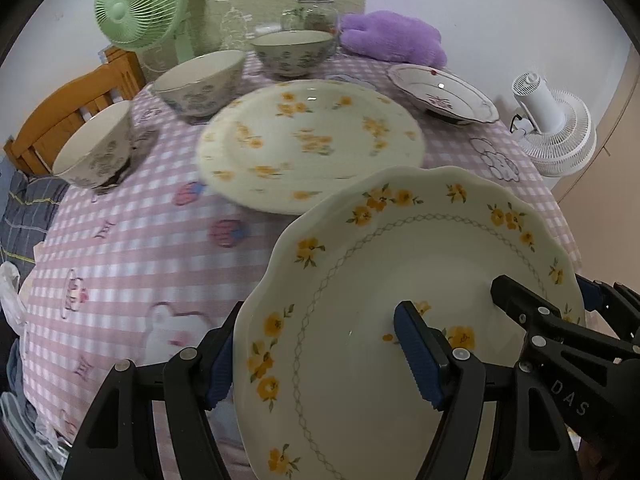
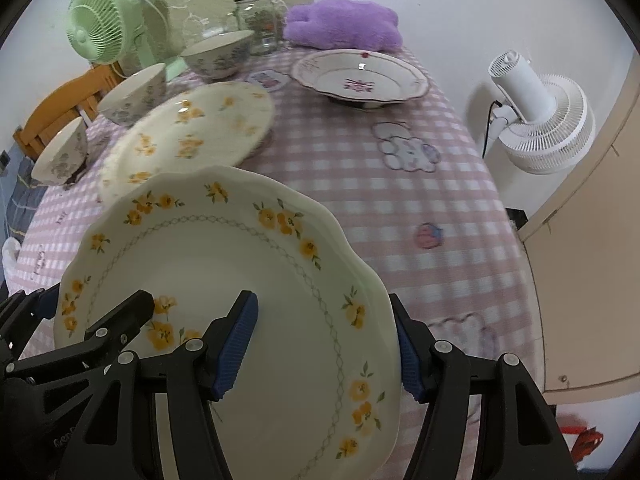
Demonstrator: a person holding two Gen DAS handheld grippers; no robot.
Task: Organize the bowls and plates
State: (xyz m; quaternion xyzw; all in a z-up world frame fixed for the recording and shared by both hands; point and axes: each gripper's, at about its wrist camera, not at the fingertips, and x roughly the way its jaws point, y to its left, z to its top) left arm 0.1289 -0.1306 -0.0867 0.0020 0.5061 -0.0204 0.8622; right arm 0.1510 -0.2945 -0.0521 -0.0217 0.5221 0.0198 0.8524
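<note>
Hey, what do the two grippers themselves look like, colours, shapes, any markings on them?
Both the left gripper and right gripper are matte black, with angular triangular cut-out frames, silver rivets at the joints, and ribbed dark-blue fingers. White letters "DAS" mark the right gripper's body. No cables or sleeves show.

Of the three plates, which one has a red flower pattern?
The small white plate at the far right, beside the purple plush cushion; the other two carry yellow flowers.

Glossy glazed ceramic scalloped plate [image 1: 360,280], matt woven-cloth gingham tablecloth [image 1: 140,248], fuzzy purple plush cushion [image 1: 394,36], clear glass jar [image 1: 314,14], varnished wooden chair [image 1: 68,116].
</note>
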